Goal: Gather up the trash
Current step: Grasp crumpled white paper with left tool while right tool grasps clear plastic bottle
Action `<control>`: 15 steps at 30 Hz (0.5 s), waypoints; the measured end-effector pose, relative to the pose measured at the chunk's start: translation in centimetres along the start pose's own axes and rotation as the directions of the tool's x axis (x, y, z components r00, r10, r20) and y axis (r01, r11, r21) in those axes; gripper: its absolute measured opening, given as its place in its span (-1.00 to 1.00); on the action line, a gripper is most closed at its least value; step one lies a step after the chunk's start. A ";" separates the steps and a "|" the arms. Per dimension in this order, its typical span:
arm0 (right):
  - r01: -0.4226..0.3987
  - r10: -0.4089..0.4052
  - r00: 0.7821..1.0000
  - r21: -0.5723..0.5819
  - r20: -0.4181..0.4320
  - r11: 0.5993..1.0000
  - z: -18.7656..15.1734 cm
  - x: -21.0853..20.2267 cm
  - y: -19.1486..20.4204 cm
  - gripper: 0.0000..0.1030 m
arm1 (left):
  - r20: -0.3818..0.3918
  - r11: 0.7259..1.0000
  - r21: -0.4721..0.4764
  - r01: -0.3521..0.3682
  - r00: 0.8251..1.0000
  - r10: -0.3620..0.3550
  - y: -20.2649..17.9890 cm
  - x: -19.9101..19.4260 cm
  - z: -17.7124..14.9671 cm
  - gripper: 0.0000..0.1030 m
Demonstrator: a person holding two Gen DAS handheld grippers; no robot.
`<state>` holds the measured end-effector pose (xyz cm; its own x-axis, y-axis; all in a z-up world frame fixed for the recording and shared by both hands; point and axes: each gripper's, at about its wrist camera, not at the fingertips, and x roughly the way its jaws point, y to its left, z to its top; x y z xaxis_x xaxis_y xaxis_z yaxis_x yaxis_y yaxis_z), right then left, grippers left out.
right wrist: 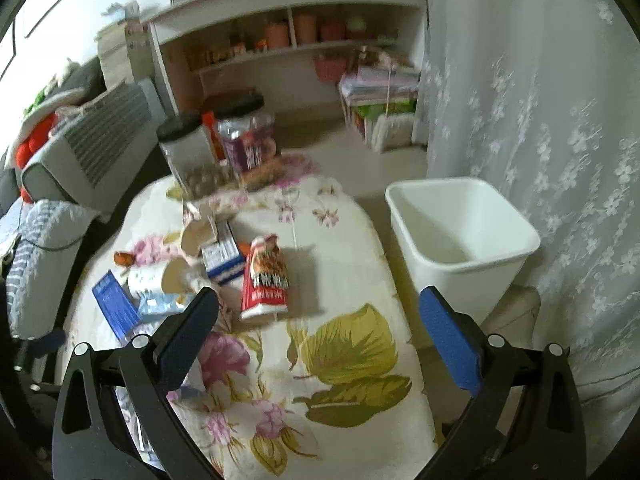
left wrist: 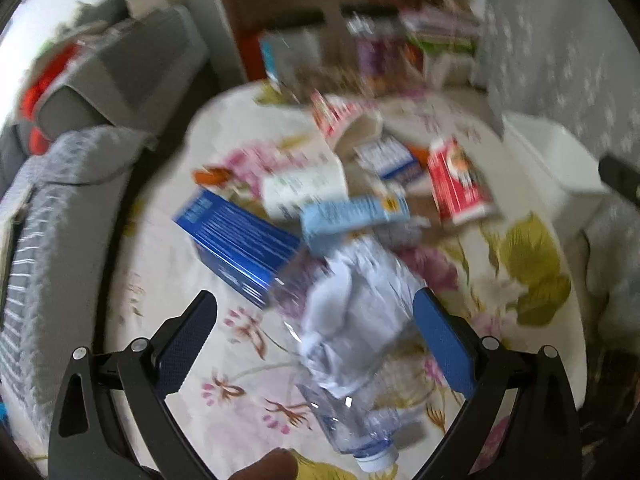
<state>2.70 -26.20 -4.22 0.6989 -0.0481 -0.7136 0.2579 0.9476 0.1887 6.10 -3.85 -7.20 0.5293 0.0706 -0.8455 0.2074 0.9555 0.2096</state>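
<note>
Left gripper (left wrist: 316, 328) spread around crushed bottle (left wrist: 352, 320), ready to pinch; right gripper (right wrist: 320, 328) spread, empty, near bin (right wrist: 460, 236).

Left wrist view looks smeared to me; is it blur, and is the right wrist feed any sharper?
Left wrist view: motion blur smears the crushed plastic bottle and blue box, print unreadable; the left tongs stay crisp. Right wrist view: sharper, the white bin and red packet are clear, shelf slightly soft; both bend at the fisheye edges.
</note>
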 end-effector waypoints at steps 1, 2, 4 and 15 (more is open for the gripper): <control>-0.009 0.009 1.000 0.007 -0.012 1.000 0.0 0.3 -0.2 0.87 | -0.029 1.000 0.015 0.011 1.000 -0.011 -0.3 1.0 0.0 0.85; -0.020 0.020 0.999 0.020 -0.042 1.000 -0.1 0.9 -0.3 0.87 | -0.044 0.999 0.028 0.020 0.999 -0.019 -0.9 1.4 -0.2 0.85; -0.039 0.043 0.996 0.042 -0.080 0.998 -0.3 1.7 -0.5 0.87 | -0.057 0.998 0.052 0.038 0.998 -0.035 -1.8 2.1 -0.2 0.85; -0.057 0.075 0.978 0.097 -0.192 0.994 -1.1 3.9 -1.6 0.87 | -0.093 0.988 0.100 0.119 0.990 -0.110 -3.8 5.0 0.5 0.38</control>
<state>4.25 -27.58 -8.06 0.5747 0.0846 -0.8140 0.2811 0.9137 0.2934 8.37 -7.32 -11.93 0.4245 -0.0085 -0.9054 0.3498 0.9239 0.1553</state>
